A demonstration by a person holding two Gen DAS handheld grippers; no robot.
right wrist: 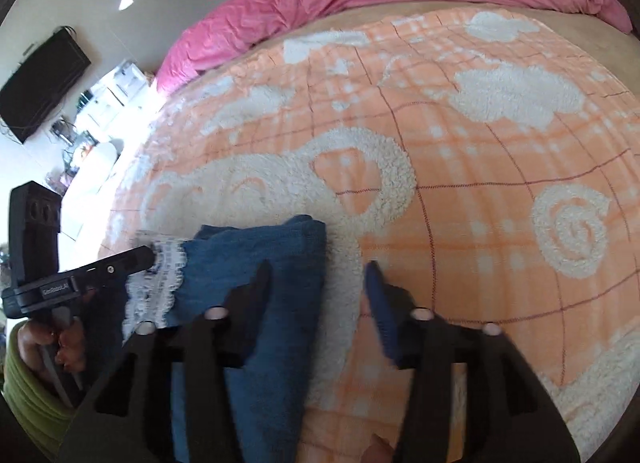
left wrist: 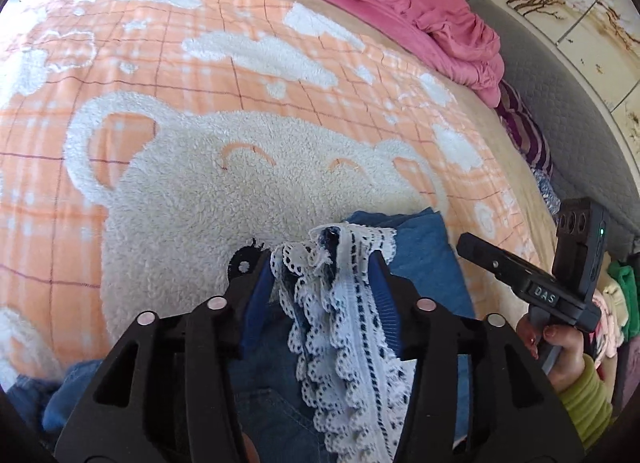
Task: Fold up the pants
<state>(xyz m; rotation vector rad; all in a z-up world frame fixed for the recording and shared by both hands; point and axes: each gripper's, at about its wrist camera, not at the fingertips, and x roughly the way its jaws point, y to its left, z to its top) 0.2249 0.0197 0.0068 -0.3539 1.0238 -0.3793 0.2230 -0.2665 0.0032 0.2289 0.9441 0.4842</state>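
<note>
Though straddling the lace trim (left wrist: 340, 303) of the pants (right wrist: 260, 263), released at the left claw (left wrist: 318, 261); released too at the right claw (right wrist: 319, 267), above the bed (right wrist: 480, 183).

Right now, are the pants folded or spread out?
Folded: the pants lie as a narrow doubled strip on the blanket, lace hem between the left gripper's fingers.
</note>
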